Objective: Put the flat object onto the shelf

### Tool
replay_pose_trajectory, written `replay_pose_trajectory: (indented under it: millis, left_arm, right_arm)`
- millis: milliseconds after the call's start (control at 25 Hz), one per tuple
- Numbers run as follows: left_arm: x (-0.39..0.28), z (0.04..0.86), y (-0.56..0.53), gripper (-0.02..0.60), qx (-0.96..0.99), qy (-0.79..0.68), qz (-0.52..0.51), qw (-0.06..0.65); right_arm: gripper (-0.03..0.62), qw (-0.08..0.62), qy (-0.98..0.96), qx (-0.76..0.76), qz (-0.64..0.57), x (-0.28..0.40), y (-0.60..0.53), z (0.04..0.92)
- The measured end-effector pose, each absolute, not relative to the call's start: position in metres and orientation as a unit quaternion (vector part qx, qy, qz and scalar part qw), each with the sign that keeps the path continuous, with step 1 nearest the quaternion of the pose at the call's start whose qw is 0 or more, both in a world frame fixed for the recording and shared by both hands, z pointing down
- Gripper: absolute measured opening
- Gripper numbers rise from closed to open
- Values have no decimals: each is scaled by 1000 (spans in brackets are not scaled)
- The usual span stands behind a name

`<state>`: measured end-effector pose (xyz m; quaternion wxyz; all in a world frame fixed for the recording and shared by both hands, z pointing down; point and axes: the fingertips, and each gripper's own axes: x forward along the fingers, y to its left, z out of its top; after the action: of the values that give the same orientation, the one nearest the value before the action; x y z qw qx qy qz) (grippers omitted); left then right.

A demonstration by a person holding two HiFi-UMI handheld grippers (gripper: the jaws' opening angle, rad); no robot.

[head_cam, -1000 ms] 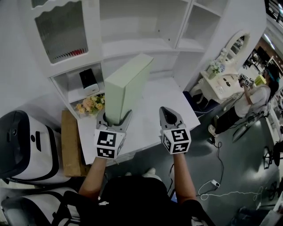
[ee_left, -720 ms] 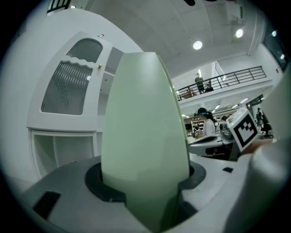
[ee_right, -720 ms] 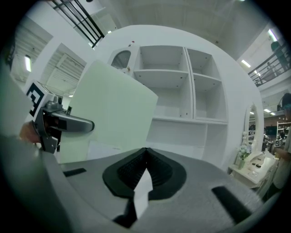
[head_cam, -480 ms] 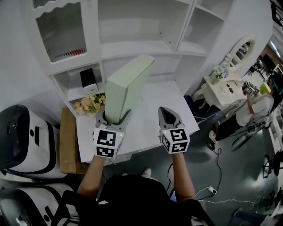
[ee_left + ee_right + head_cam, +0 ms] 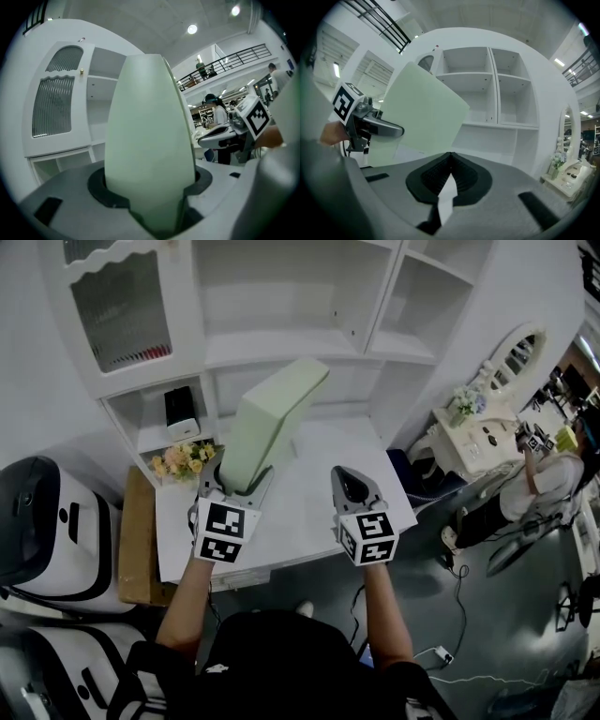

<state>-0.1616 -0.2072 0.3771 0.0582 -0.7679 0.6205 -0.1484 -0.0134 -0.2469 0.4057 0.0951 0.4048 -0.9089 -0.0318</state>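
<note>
Flat object point(image 5: 277, 413) clamped in left gripper point(image 5: 239, 486) fingers; right gripper point(image 5: 349, 476) fingers closed, empty; best eased steadily onto upper-centre shelf point(image 5: 281, 341).

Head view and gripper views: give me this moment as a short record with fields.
held object: pale green flat box, tilted, upper end toward the shelf unit
left gripper: jaws closed on the box's lower end
right gripper: jaws together, empty
shelf unit: white, open compartments, box not yet in one
table: white, in front of the shelf unit

Pale green box point(image 5: 269, 418) in left gripper point(image 5: 238, 487)
</note>
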Motion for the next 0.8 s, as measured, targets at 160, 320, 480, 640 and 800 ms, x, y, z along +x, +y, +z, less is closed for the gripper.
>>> replay_pose_trajectory:
  millis: [160,320,480,640,800]
  left_arm:
    - [-158,375,-216,275,-760,624,-172,64]
    - [-150,373,-221,276,-754,616,-212,85]
    - [-148,372,-228,275,-741,612,-255,104]
    - [-147,372,-233,275,-723,608,-299,132]
    - [-144,370,-239,275,-713,592,-341,157]
  right_arm:
    - [-2,94,-912,397,-30,-6,-253,407]
    - [-2,87,-917,389,-25,-2,-260,408]
    - [-2,78,-922,378,-24,-7,-265,405]
    - [-2,77,-927,367,-24,-9,-269,407]
    - [-2,73,-930,361,-22,-7,-276,406]
